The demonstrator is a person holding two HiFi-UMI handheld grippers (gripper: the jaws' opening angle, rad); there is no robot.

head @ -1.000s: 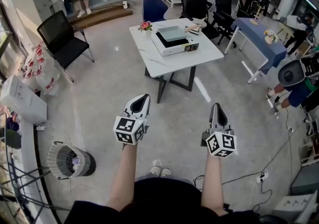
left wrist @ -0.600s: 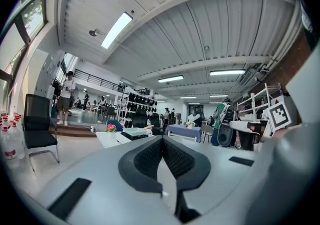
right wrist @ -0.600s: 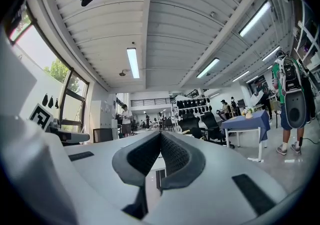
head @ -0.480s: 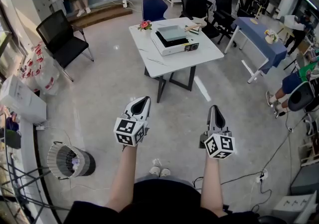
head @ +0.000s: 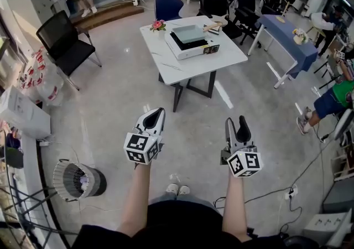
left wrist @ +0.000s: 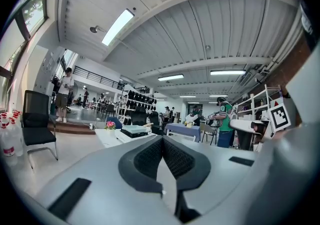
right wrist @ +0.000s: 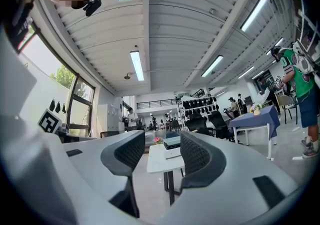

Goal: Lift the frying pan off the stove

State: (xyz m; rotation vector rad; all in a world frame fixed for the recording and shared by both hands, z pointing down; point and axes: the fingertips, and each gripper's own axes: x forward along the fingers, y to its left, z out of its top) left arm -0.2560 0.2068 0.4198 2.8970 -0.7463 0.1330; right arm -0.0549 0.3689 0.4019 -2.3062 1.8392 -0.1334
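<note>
No frying pan can be made out in any view. A white table (head: pixel 182 68) stands a few steps ahead, with a flat white box-like appliance (head: pixel 191 40) on it. I hold both grippers out over the floor, well short of the table. My left gripper (head: pixel 156 114) is shut with nothing in it; the left gripper view shows its pads (left wrist: pixel 150 156) pressed together. My right gripper (head: pixel 236 125) has its jaws opening, with nothing between them. Through its gap (right wrist: pixel 162 144) the table (right wrist: pixel 160 161) and the appliance (right wrist: pixel 172 141) show far ahead.
A small pot of flowers (head: pixel 157 25) sits at the table's far left corner. A black chair (head: pixel 63 43) stands at the left, a wire bin (head: pixel 77 179) at my lower left. A blue table (head: pixel 287 32) and a person in green (head: pixel 337 96) are at the right. Cables lie on the floor at the lower right.
The right gripper's jaws have gone from shut to apart. The left gripper stays shut. The person at the right has moved, and the view has shifted slightly.
</note>
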